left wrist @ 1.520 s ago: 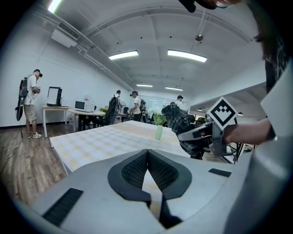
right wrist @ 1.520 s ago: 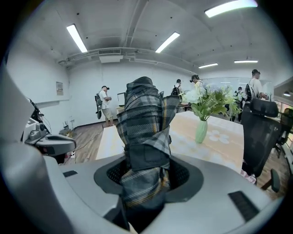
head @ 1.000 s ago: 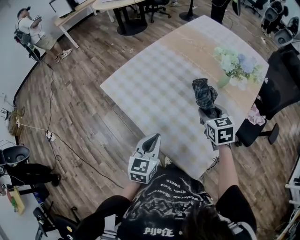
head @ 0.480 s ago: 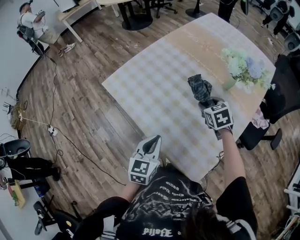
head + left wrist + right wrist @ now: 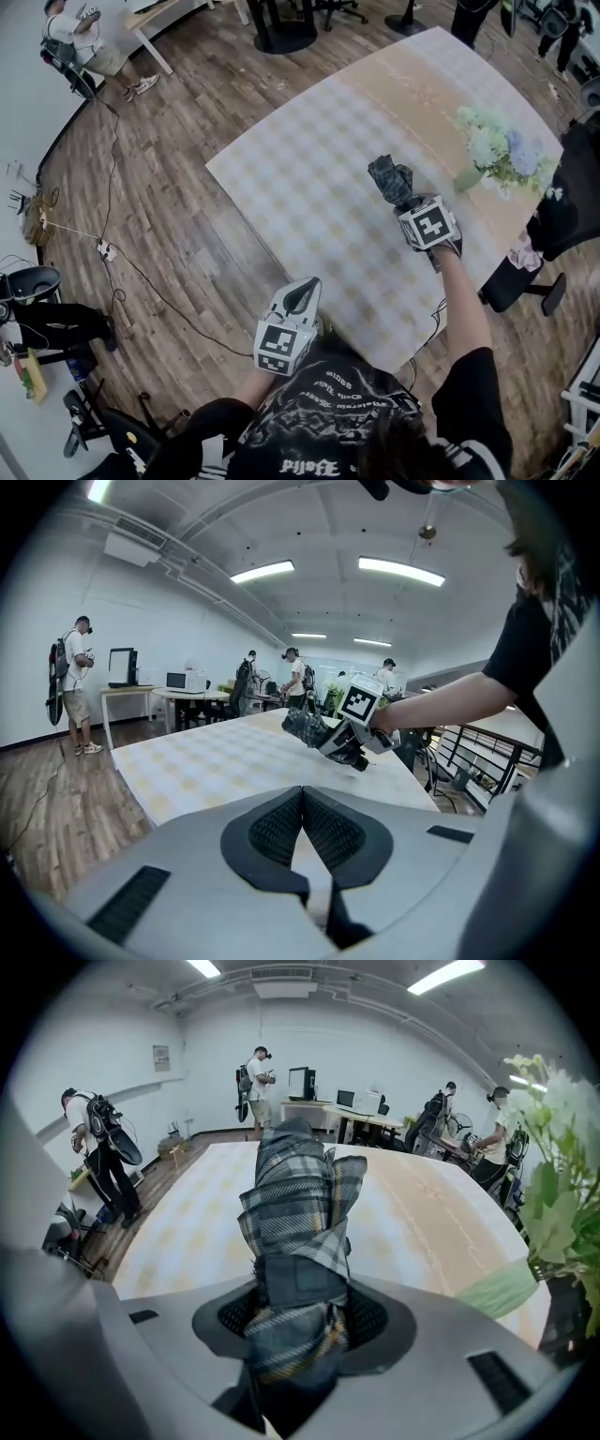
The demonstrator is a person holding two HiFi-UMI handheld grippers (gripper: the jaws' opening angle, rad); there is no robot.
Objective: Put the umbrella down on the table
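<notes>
Head view takes in one tabletop (image 5: 309, 178) under a pale checked cloth, two hand-held grippers and one umbrella (image 5: 389, 178). The umbrella is folded, grey plaid with thin yellow lines, one strap wrapped round it. It sticks out of the right hand-held gripper (image 5: 409, 202) over the right part of the tabletop, pointing away from the person.

Seen from the right gripper view, the two jaws are clamped on the umbrella's lower end, one pad on each side of the cloth bundle (image 5: 298, 1213). The rest of it reaches forward over the cloth.

The left gripper view catches it from the side. There the umbrella (image 5: 302, 726) is tilted, and it appears clear of the surface.

The left hand-held gripper (image 5: 302, 292) is at the near edge of the tabletop, well apart from the umbrella. Its two jaws (image 5: 302, 794) are pressed together at the tips with nothing between them.

One bunch of pale flowers (image 5: 502, 145) stands in one green vase (image 5: 467, 178) near the tabletop's right edge. One black office chair (image 5: 553, 211) is just beyond that edge.

The right gripper view shows four people standing farther back in the room. One is at the left (image 5: 98, 1143), one at the desks (image 5: 258, 1082), and two are at the right.
</notes>
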